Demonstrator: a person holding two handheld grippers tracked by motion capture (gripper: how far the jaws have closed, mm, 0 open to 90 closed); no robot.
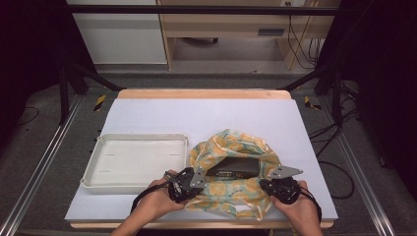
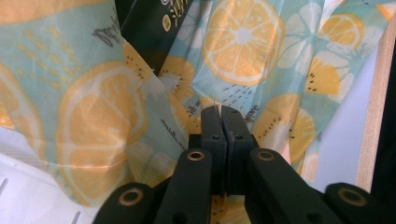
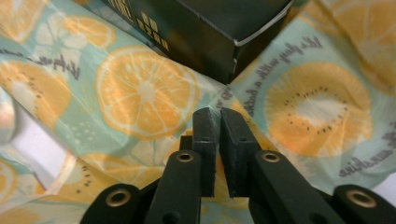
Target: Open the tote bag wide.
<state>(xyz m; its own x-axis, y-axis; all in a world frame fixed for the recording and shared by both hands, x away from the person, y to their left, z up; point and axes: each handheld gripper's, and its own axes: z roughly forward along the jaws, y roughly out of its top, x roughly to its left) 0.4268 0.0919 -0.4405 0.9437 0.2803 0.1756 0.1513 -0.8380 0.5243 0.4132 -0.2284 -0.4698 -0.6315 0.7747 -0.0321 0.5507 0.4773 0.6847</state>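
The surface (image 1: 196, 115) carries a white tray (image 1: 135, 162) at near left. Right of it lies a fruit-print cloth (image 1: 231, 189), pale teal with orange slices and kiwi halves, bunched around a dark box (image 1: 236, 168). The left tool (image 2: 219, 112) is pinched closed on a cloth fold. The right tool (image 3: 214, 114) is nearly closed, cloth edge between its tips.

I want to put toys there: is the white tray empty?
Empty: the white tray shows only bare floor inside, beside the fruit-print bag.
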